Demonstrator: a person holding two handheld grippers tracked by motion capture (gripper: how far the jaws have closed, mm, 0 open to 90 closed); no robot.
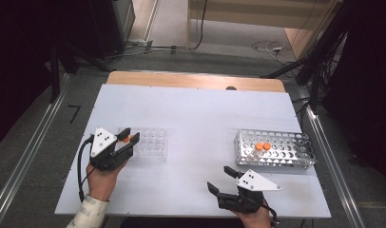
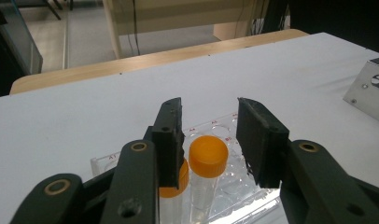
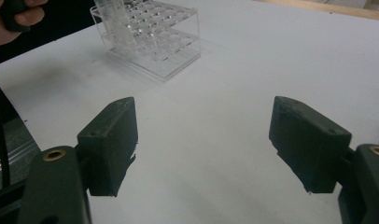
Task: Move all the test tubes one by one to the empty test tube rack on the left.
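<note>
My left gripper (image 1: pixel 130 137) (image 2: pixel 209 106) hangs over the left end of a clear plastic tube rack (image 1: pixel 150 145) (image 2: pixel 103 162). An orange-capped tube (image 2: pixel 208 156) (image 1: pixel 127 139) stands upright in the rack between the jaws. The jaws are open, with a gap between the cap and the right-hand pad. A second orange-capped tube (image 2: pixel 179 181) stands beside it, half hidden behind the left-hand jaw. My right gripper (image 1: pixel 219 178) (image 3: pixel 204 112) is held open over bare table near the front edge, with nothing between its jaws.
A metal tube rack (image 1: pixel 295 142) (image 2: pixel 369 88) at the right holds two orange-capped tubes (image 1: pixel 263 146). The clear rack (image 3: pixel 150 37) sits far off in the right gripper view. The white table top (image 1: pixel 200 114) ends at a wooden strip (image 1: pixel 196 80) at the back.
</note>
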